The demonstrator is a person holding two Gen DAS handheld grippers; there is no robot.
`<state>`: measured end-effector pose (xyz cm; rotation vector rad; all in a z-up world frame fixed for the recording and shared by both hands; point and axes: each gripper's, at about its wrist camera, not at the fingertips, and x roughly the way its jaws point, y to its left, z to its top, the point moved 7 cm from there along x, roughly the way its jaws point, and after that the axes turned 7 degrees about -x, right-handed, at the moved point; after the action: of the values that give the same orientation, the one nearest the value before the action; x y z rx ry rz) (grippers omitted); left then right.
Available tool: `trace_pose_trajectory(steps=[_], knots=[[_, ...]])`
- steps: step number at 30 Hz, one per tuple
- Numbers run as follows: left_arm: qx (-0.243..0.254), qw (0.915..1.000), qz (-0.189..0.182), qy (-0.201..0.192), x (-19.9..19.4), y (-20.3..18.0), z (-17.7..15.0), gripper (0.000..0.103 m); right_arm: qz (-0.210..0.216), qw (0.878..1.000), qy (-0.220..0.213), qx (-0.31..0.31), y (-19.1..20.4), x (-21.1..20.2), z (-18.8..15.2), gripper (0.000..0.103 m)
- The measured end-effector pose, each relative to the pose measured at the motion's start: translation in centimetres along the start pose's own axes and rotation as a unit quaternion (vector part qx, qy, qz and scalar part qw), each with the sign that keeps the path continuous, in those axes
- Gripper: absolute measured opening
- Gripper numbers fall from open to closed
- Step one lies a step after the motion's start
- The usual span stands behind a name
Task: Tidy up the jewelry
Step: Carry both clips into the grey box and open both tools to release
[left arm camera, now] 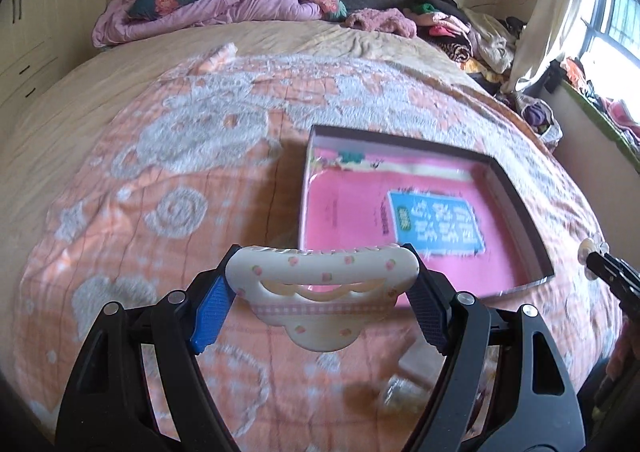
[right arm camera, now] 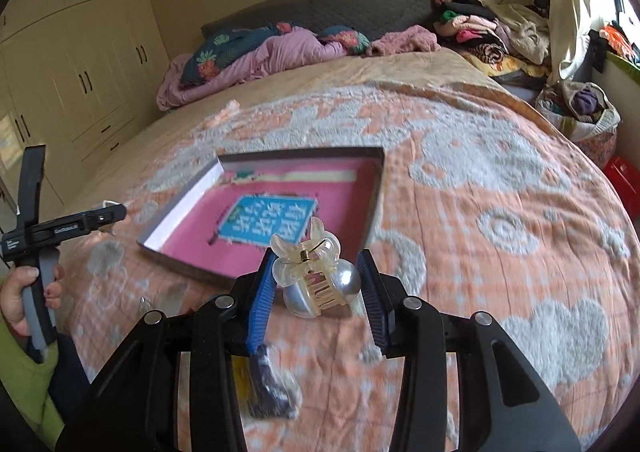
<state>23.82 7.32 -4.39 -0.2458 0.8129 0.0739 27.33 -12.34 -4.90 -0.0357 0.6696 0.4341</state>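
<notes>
At the bottom centre of the left wrist view, our left gripper (left arm camera: 322, 300) clasps a cream hair clip (left arm camera: 322, 288) dotted with pink flowers, held above the orange patterned bedspread (left arm camera: 160, 180). In the right wrist view our right gripper (right arm camera: 316, 288) grips a clear claw clip with pearls (right arm camera: 314, 276) at lower centre, just in front of the open pink-lined box (right arm camera: 280, 212) lying mid-frame on the bed
</notes>
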Motion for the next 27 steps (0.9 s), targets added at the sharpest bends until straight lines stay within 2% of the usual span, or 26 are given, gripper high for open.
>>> trace_pose_trajectory(steps=[6, 14, 27], knots=[[0.004, 1.0000, -0.006, -0.001, 2.3, -2.0, 1.1, 0.070, 0.001, 1.000, 0.000, -0.009, 0.5, 2.0, 1.9, 0.039], [-0.007, 0.9998, -0.011, 0.016, 5.8, -2.5, 0.7, 0.070, -0.001, 1.000, 0.013, -0.007, 0.8, 5.2, 3.0, 0.039], [0.019, 0.9988, -0.012, 0.043, 8.5, -3.0, -0.6, 0.070, -0.025, 0.998, 0.057, 0.006, -0.1, 9.5, 0.7, 0.039]])
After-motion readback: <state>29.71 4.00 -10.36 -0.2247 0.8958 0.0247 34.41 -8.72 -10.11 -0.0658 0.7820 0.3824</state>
